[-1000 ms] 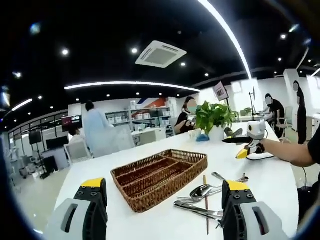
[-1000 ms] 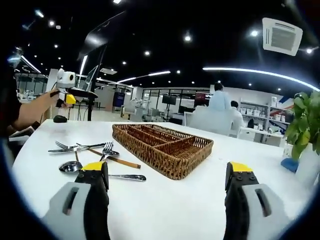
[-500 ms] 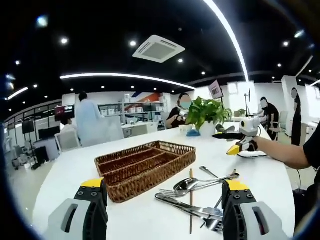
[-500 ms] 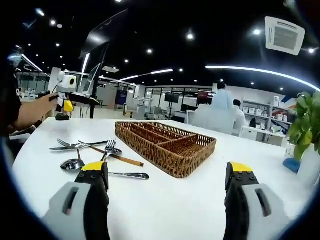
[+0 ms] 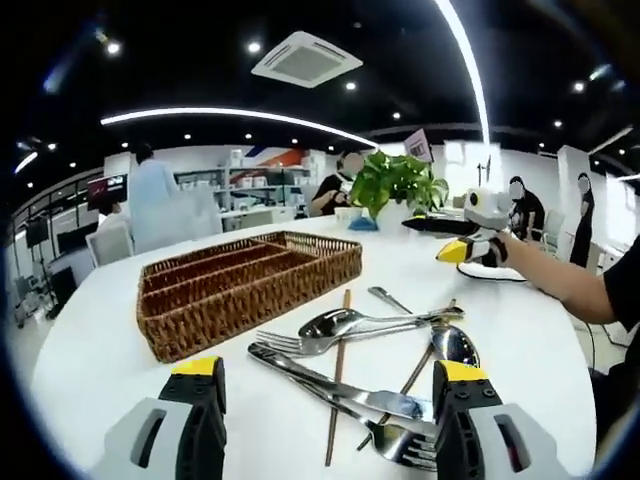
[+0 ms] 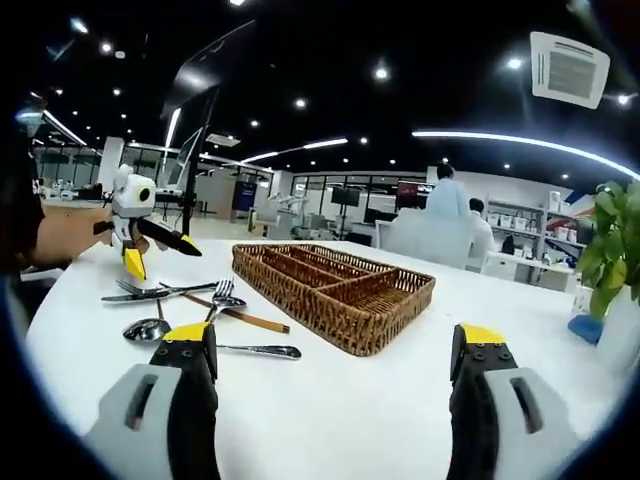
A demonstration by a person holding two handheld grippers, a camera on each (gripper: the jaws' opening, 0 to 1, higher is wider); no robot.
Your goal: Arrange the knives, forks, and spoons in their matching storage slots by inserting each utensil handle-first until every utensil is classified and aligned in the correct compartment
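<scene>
In the left gripper view, the left gripper [image 5: 325, 400] hangs released, jaws wide apart and holding nothing, just above a tangled pile of cutlery [image 5: 375, 365] with wooden chopsticks [image 5: 337, 375] on the white table [image 5: 90, 360]. The wicker tray [image 5: 245, 285] lies beyond the pile, to its left, and its slots look empty.

In the right gripper view, the right gripper [image 6: 335, 375] is likewise released and empty. The tray [image 6: 335, 293] lies ahead, the cutlery [image 6: 190, 310] to its left. Sorting looks unstarted; every utensil remains outside.
</scene>
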